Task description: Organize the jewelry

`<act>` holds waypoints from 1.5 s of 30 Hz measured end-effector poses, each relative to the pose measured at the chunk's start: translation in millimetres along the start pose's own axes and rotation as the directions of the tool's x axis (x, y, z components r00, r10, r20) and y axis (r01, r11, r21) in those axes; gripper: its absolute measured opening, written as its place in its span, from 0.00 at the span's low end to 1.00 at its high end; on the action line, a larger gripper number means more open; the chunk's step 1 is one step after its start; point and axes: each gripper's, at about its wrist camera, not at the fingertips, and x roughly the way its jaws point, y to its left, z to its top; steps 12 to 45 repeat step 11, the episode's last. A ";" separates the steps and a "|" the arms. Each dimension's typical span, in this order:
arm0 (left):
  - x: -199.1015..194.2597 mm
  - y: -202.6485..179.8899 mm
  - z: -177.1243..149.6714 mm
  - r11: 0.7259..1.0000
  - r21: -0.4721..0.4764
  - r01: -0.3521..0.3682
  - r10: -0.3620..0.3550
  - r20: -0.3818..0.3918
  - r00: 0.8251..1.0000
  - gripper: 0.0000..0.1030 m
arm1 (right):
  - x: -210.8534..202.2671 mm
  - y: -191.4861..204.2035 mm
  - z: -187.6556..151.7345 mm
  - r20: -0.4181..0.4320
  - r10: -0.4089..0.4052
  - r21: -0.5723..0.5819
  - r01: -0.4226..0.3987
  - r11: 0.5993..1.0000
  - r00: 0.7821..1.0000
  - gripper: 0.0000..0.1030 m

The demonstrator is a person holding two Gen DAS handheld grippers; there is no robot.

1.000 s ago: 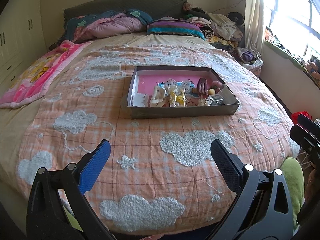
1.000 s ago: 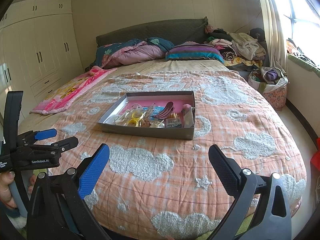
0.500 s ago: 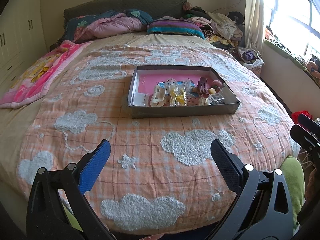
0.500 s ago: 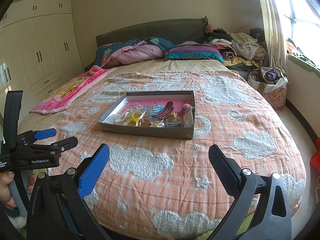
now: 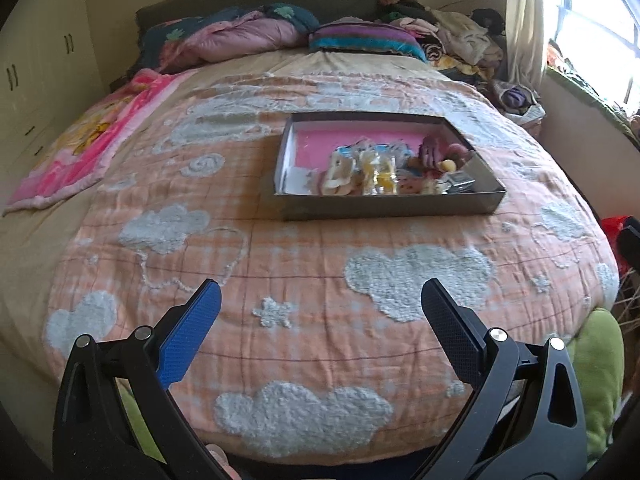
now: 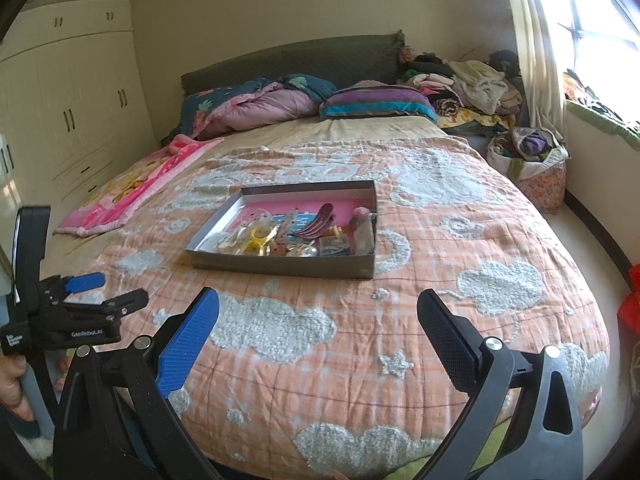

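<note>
- Left gripper (image 5: 320, 300): black frame, one blue-padded finger and one black; fingers spread wide, nothing between them. It hangs over the near edge of the bed, well apart from the tray.
- Right gripper (image 6: 318, 306): same build, fingers wide apart and empty, also above the near part of the bed.
- In the right wrist view the left gripper (image 6: 104, 292) shows from the side at the left margin, held in a hand (image 6: 12, 384) at the picture's edge.
- Shallow grey cardboard tray with pink lining (image 5: 384, 206): rests flat on the middle of the bed, its long side facing the grippers.
- Assorted small jewelry and hair accessories (image 5: 384, 172): heaped inside the tray along its near wall; the far part of the pink floor is bare. Among them a dark red hair clip (image 6: 320, 220) and yellow pieces (image 6: 256, 238); finer items are too small to identify.
- Peach checked quilt with fluffy white cloud and star patches (image 5: 320, 272): covers the bed under the tray.
- Pink cartoon-print blanket (image 5: 80, 140): lies along the bed's left side.
- Striped purple and teal pillow (image 6: 376, 104): at the head of the bed, beside a bundled pink and dark floral duvet (image 6: 256, 108).
- Pile of loose clothes (image 6: 468, 84): stacked at the far right corner near the window.
</note>
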 end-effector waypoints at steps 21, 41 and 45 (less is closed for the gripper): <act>100.4 153.7 48.1 0.920 -0.257 -0.295 0.270 -0.130 0.954 0.91 | 88.2 -154.3 28.8 -0.121 -0.295 0.141 0.311 0.940 0.948 0.96; 100.4 153.7 48.1 0.920 -0.257 -0.295 0.270 -0.130 0.954 0.91 | 88.2 -154.3 28.8 -0.121 -0.295 0.141 0.311 0.940 0.948 0.96; 100.4 153.7 48.1 0.920 -0.257 -0.295 0.270 -0.130 0.954 0.91 | 88.2 -154.3 28.8 -0.121 -0.295 0.141 0.311 0.940 0.948 0.96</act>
